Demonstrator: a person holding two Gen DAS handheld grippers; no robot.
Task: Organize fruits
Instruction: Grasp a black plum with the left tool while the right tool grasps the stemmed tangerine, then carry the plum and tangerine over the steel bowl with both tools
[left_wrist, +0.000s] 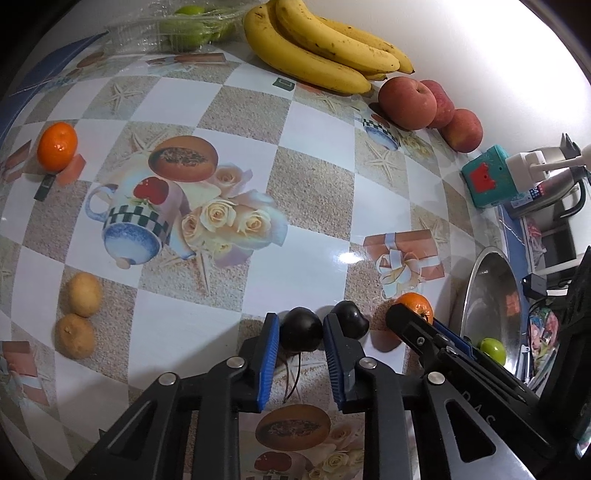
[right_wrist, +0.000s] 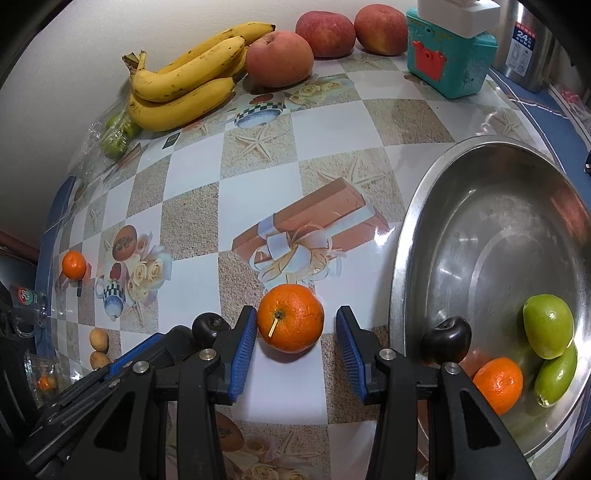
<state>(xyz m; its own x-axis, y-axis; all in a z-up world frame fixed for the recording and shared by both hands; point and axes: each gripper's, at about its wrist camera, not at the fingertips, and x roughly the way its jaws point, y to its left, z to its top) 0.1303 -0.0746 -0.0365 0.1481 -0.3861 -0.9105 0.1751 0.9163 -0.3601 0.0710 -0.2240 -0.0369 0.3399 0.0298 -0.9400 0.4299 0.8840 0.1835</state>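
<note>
My left tongs (left_wrist: 301, 334) pinch a dark plum (left_wrist: 300, 329) near the bench's front edge; right tongs (right_wrist: 295, 332) gape around the orange (right_wrist: 290, 318). I lift straight, clearing the bowl (right_wrist: 406, 266) rim.

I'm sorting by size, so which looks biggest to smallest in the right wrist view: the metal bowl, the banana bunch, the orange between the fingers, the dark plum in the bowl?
1. metal bowl
2. banana bunch
3. orange, though nearness enlarges it
4. dark plum
</note>
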